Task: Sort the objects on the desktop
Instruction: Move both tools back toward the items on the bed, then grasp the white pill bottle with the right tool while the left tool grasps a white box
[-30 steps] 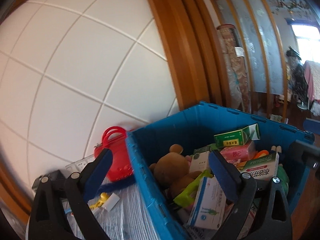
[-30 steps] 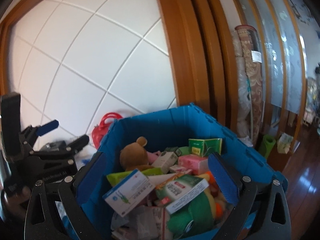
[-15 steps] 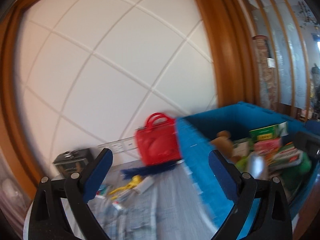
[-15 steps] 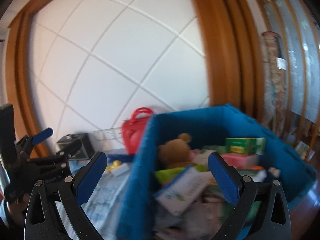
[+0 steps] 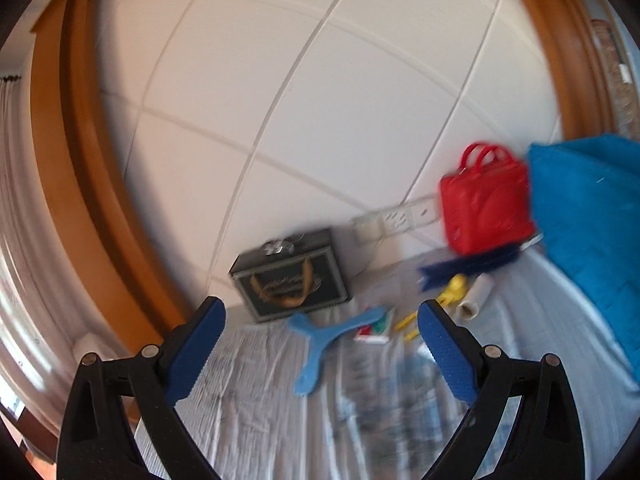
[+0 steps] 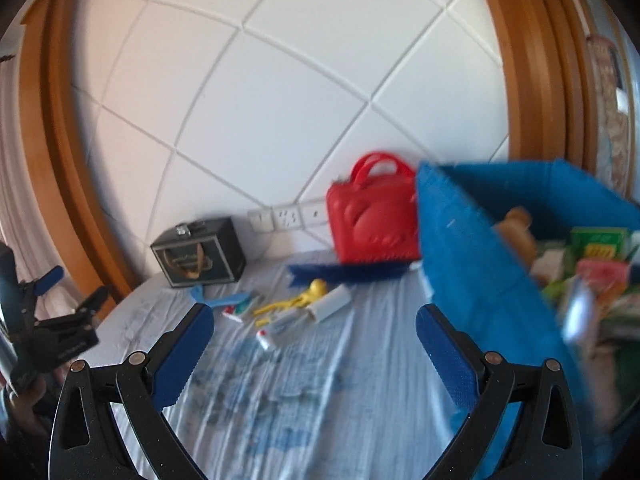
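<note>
Both grippers are open and empty above a table with a pale blue cloth point(image 6: 328, 392). My left gripper point(image 5: 320, 352) hangs over a light blue three-armed toy point(image 5: 320, 340). My right gripper point(image 6: 316, 356) is in front of a cluster of small items: a yellow toy point(image 6: 304, 296), a white roll point(image 6: 332, 304) and a tube point(image 6: 276, 332). A blue crate point(image 6: 472, 264) full of boxes and a teddy bear point(image 6: 516, 232) stands at the right. The left gripper also shows at the left edge of the right wrist view point(image 6: 60, 304).
A red plastic handbag case point(image 6: 372, 224) leans on the white tiled wall by wall sockets point(image 6: 284, 216). A dark box with a gold handle point(image 6: 200, 256) stands at the back left. A dark blue fringed strip point(image 6: 348, 272) lies below the red case. A wooden frame borders the wall.
Both views have swung left, away from the crate toward the tabletop. The dark box, light blue toy and small items have come into sight. Both grippers stay open.
</note>
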Action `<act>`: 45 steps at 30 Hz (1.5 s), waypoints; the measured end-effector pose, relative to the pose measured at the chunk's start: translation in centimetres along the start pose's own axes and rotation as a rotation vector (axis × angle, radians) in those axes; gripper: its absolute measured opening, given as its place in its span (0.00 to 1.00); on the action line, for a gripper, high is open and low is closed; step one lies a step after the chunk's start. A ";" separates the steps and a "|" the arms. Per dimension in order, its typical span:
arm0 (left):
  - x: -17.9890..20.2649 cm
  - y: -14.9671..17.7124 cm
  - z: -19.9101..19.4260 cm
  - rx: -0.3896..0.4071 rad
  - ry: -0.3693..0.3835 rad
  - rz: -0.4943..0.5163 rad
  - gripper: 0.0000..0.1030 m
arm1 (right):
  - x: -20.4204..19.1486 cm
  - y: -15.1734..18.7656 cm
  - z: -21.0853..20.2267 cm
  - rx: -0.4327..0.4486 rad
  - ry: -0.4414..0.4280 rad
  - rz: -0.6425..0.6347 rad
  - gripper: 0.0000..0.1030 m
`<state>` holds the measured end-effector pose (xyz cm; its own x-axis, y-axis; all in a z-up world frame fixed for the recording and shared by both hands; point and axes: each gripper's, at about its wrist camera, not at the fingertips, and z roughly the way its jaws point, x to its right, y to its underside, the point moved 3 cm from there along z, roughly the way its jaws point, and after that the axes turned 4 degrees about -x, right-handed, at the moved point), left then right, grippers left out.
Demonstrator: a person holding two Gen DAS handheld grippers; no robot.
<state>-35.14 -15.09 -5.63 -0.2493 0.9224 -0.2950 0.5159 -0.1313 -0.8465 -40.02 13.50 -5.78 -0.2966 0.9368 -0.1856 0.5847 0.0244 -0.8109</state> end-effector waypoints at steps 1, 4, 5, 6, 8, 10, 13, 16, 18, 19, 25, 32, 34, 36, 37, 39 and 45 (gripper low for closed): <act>-0.5 0.4 0.8 -0.010 0.004 -0.007 0.95 | -0.3 0.0 1.0 -0.016 0.003 0.002 1.00; -1.5 1.8 3.7 -0.046 0.014 -0.012 0.95 | -1.5 -0.3 4.8 -0.061 0.007 -0.006 1.00; -1.7 2.2 4.7 -0.061 0.013 -0.019 0.95 | -2.2 -0.5 6.6 -0.078 -0.011 -0.028 1.00; -1.9 2.7 5.5 -0.077 0.021 -0.033 0.95 | -3.0 -0.3 7.8 -0.092 -0.036 -0.054 0.99; -1.8 3.0 7.2 -0.099 0.057 -0.045 0.95 | -4.5 0.2 11.2 -0.137 -0.078 -0.117 0.99; -1.5 3.4 9.4 -0.121 0.052 -0.035 0.95 | -5.9 1.3 15.8 -0.211 -0.120 -0.164 0.96; -0.8 4.4 12.6 -0.159 0.078 -0.032 0.95 | -7.8 3.4 22.0 -0.324 -0.168 -0.230 0.86; 0.1 5.9 16.6 -0.224 0.090 -0.014 0.95 | -9.7 5.7 28.2 -0.421 -0.213 -0.290 0.77; 0.6 7.0 19.0 -0.265 0.095 -0.008 0.95 | -10.6 7.3 32.4 -0.488 -0.225 -0.330 0.62; 0.7 7.5 20.1 -0.285 0.107 -0.015 0.95 | -10.7 7.8 33.5 -0.507 -0.225 -0.344 0.58; 1.3 10.0 25.4 -0.377 0.138 -0.036 0.95 | -11.1 11.2 40.5 -0.606 -0.189 -0.455 0.26; 3.3 10.1 28.5 -0.405 0.208 -0.047 0.95 | -11.1 12.0 40.7 -0.569 -0.192 -0.518 0.26; 4.7 9.5 29.3 -0.400 0.248 -0.042 0.95 | -11.0 12.2 40.6 -0.553 -0.191 -0.526 0.26; 6.4 8.7 29.9 -0.386 0.297 -0.010 0.95 | -10.1 11.8 40.5 -0.581 -0.218 -0.464 0.26; 7.0 8.4 30.2 -0.382 0.314 0.008 0.95 | -9.4 11.6 40.4 -0.592 -0.233 -0.418 0.26; 8.7 7.7 30.8 -0.364 0.376 0.052 0.95 | -7.5 11.3 39.7 -0.597 -0.220 -0.356 0.26; 15.0 7.1 33.1 -0.372 0.596 0.230 0.95 | -2.0 9.5 35.6 -0.530 -0.165 -0.225 0.26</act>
<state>-62.40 -14.17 -30.72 0.3314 0.9412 -0.0664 0.7719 -0.3109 -0.5546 -60.78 -0.57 -32.85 -0.5453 0.8228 -0.1598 0.7785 0.4265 -0.4605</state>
